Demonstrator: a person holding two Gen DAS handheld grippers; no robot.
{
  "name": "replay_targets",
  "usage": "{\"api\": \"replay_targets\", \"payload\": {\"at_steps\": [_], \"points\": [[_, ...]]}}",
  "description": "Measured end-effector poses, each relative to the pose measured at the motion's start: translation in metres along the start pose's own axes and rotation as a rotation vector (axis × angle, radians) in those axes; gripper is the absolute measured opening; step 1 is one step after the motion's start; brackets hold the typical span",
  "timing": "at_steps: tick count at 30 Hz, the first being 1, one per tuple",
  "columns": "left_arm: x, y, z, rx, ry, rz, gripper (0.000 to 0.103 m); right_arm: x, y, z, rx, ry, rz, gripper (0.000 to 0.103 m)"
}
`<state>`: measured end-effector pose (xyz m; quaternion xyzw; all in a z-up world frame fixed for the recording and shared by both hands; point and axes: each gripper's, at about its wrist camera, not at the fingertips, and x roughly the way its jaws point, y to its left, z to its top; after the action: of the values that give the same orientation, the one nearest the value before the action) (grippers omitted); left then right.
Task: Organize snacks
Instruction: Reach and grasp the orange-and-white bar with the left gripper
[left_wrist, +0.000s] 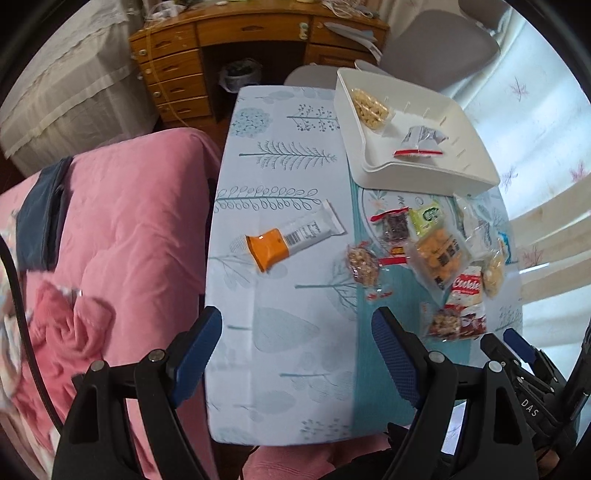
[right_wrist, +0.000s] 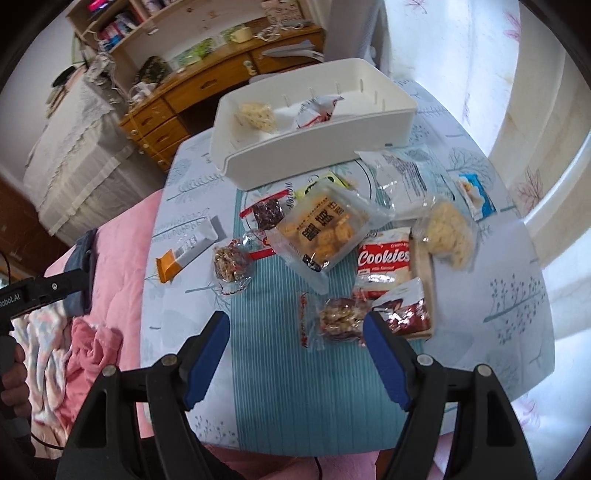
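Note:
A white tray (left_wrist: 476, 162) (right_wrist: 332, 147) stands at the far side of the small table and holds a bag of pale puffs (left_wrist: 370, 108) (right_wrist: 257, 115) and a red-and-white packet (left_wrist: 419, 142) (right_wrist: 317, 110). Several snack packs lie in front of it: a Cookies pack (right_wrist: 386, 258) (left_wrist: 466, 295), an orange cracker bag (right_wrist: 325, 230) (left_wrist: 439, 256), a nut bag (right_wrist: 340, 319), an orange-and-white bar (left_wrist: 291, 236) (right_wrist: 188, 247). My left gripper (left_wrist: 297, 332) is open and empty above the table's near part. My right gripper (right_wrist: 295, 338) is open and empty just before the nut bag.
A pink quilt (left_wrist: 122, 229) lies left of the table. A wooden desk (left_wrist: 229, 40) and a grey chair (left_wrist: 439, 48) stand behind it. The right gripper's tip (left_wrist: 517, 343) shows at the lower right of the left wrist view.

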<state>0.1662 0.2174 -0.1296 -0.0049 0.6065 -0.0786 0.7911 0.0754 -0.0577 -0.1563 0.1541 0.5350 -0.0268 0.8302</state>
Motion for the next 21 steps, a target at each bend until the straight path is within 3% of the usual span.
{"api": "replay_targets", "payload": {"at_steps": [5, 13, 21], "points": [[0.027, 0.011, 0.018, 0.074, 0.052, -0.009, 0.082, 0.014, 0.012, -0.007, 0.057, 0.011, -0.081, 0.075], [0.084, 0.009, 0.030, 0.171, 0.152, 0.009, 0.082, 0.033, 0.002, -0.018, 0.207, 0.053, -0.141, 0.079], [0.132, -0.007, 0.046, 0.226, 0.126, 0.065, 0.083, 0.050, -0.036, -0.015, 0.321, 0.084, -0.196, 0.080]]}}
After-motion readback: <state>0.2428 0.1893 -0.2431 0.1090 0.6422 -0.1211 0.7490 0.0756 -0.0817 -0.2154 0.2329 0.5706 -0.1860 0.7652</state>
